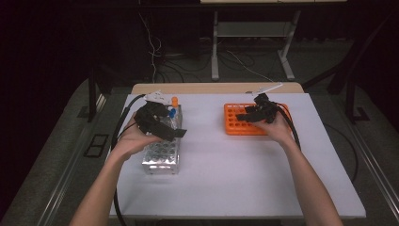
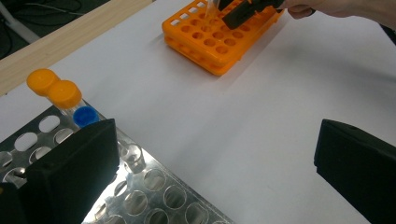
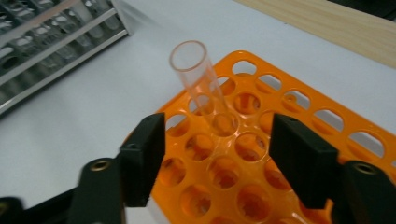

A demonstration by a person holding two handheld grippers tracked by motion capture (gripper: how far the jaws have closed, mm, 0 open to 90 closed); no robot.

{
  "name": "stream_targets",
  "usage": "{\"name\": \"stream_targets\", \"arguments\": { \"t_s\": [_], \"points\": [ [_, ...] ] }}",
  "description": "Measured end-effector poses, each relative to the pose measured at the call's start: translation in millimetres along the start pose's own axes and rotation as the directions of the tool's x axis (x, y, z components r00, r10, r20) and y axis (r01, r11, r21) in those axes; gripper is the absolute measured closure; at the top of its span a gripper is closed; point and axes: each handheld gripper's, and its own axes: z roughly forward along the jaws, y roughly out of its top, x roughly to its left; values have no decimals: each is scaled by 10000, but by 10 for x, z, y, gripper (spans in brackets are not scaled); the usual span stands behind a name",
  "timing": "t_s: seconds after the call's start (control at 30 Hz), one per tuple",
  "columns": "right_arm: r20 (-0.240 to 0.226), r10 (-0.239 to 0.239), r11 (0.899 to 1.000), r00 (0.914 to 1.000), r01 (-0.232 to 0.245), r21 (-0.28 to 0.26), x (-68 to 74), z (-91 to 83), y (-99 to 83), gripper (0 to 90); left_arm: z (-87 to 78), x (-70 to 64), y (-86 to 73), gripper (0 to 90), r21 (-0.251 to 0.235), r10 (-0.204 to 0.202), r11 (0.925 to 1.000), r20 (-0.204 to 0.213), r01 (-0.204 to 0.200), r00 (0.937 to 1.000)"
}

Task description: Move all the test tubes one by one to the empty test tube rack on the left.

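Hiding rack holes: left claw [image 2: 212,163]

Dim high view with dark surroundings; both gripper views brighter, slightly soft.

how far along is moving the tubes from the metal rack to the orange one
Early. Done: one clear uncapped plastic tube stands in a hole of the orange plastic rack, and the right tongs are open around it, apart from it. In hand: nothing; the left tongs are open over the shiny metal rack. Left: two orange-capped tubes and a blue-capped tube there.
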Motion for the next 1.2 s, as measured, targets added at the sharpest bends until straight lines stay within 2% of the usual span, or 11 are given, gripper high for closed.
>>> {"name": "stream_targets", "arguments": {
  "t_s": [0.17, 0.57, 0.93, 1.2],
  "points": [
    [339, -335, 9994, 9989, 338, -67, 8, 85, 13, 478, 1, 4, -33, 0, -40, -14, 10000, 10, 14, 10000],
    [802, -548, 9984, 9953, 558, -105, 40, 225, 19, 690, -4, 6, -82, 0, -125, -22, 9999, 24, 22, 10000],
    [1068, -714, 9969, 9917, 746, -267, 74, 275, 31, 745, -23, 10, -98, 0, -175, -14, 9998, -48, 13, 10000],
    [1099, -708, 9962, 9914, 759, -431, 105, 171, 58, 749, 1, -6, -92, 0, -69, 31, 10000, -1, -31, 10000]
  ]
}}
